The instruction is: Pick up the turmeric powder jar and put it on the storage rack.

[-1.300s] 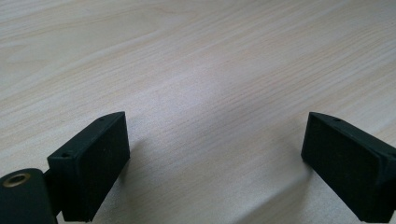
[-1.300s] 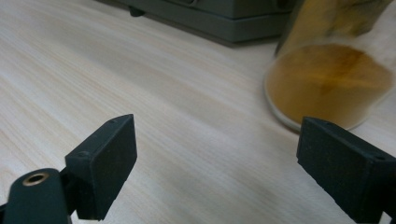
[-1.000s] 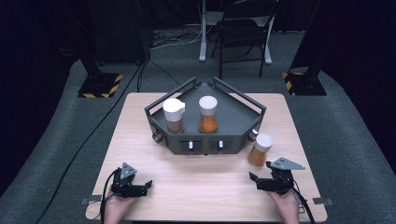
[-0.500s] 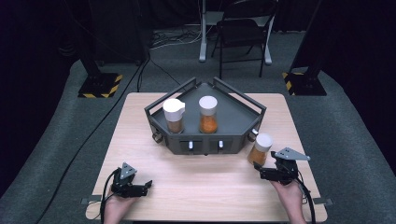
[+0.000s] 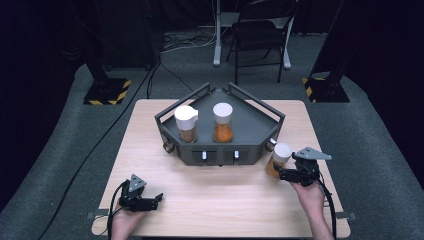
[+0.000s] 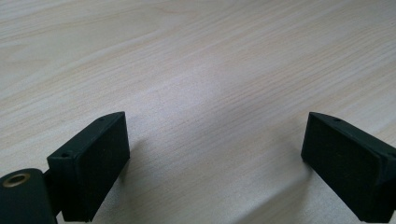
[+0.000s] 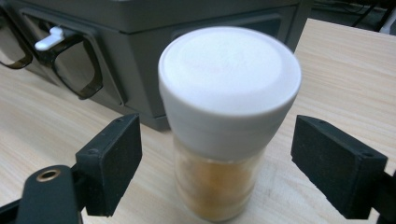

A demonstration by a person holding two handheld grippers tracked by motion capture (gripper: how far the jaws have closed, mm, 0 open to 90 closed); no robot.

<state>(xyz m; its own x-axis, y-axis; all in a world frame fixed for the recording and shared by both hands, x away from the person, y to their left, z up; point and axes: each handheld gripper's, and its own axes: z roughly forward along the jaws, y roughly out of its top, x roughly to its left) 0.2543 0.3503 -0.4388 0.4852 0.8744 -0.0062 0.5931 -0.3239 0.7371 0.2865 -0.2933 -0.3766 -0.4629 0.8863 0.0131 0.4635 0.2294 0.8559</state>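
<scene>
At the right of the high view, the spice jar (image 5: 280, 159) stands on the bench (image 5: 220, 200) just beside the dark tray (image 5: 250, 117), between the right gripper (image 7: 217, 168) fingers (image 7: 112, 163), which have just been closing but are not yet pressed against it. At the lower left, the left gripper (image 5: 156, 199) is held spread wide, empty, above bare bench.
</scene>
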